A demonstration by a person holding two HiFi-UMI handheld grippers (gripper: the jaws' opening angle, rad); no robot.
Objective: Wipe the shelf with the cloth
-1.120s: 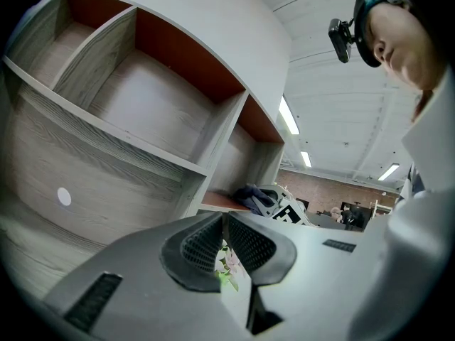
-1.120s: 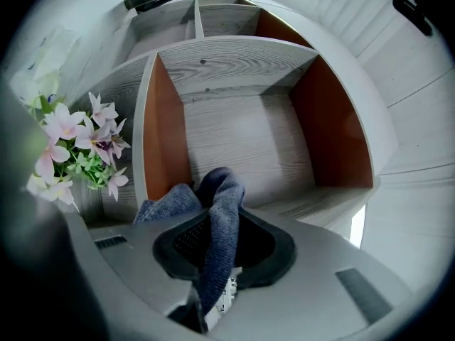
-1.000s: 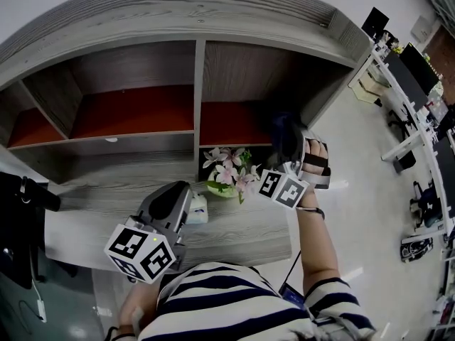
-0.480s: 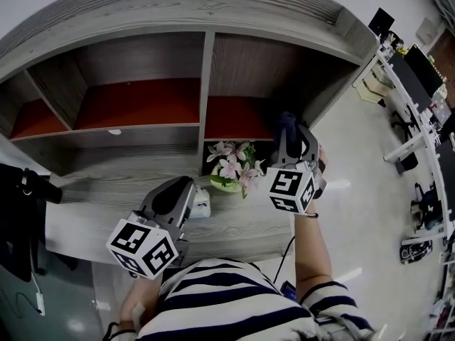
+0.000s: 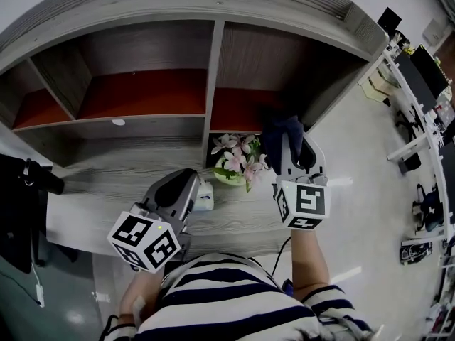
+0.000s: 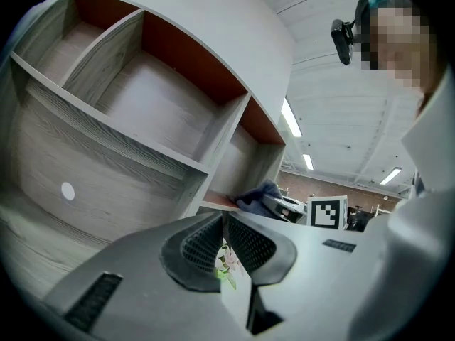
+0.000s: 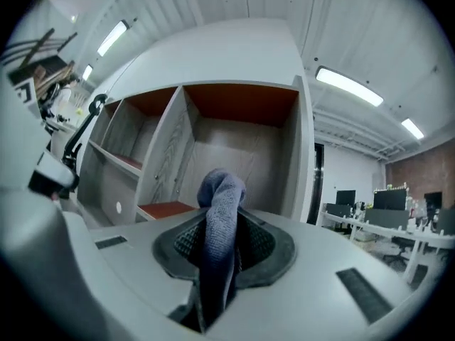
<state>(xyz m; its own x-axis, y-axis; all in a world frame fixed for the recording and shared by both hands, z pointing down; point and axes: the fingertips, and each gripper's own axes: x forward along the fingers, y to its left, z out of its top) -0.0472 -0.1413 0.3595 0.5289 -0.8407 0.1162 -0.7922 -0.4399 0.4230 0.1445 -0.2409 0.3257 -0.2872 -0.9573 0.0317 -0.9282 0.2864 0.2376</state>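
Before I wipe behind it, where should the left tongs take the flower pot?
Probably the rim of the green pot, from the near left: that edge shows bare, while the pink blooms cover its top and right.

flowers (image 5: 236,163) sit on the ledge (image 5: 106,190) just under the shelf (image 5: 163,118) divider, right gripper (image 5: 288,144) with the cloth (image 5: 279,128) at their 2 o'clock by the right cubby (image 5: 238,109), left gripper (image 5: 186,183) at 8 o'clock

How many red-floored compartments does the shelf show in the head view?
3, side by side: left compartment, middle compartment, right compartment, the last behind the cloth in the right gripper. More may lie hidden past the left edge.
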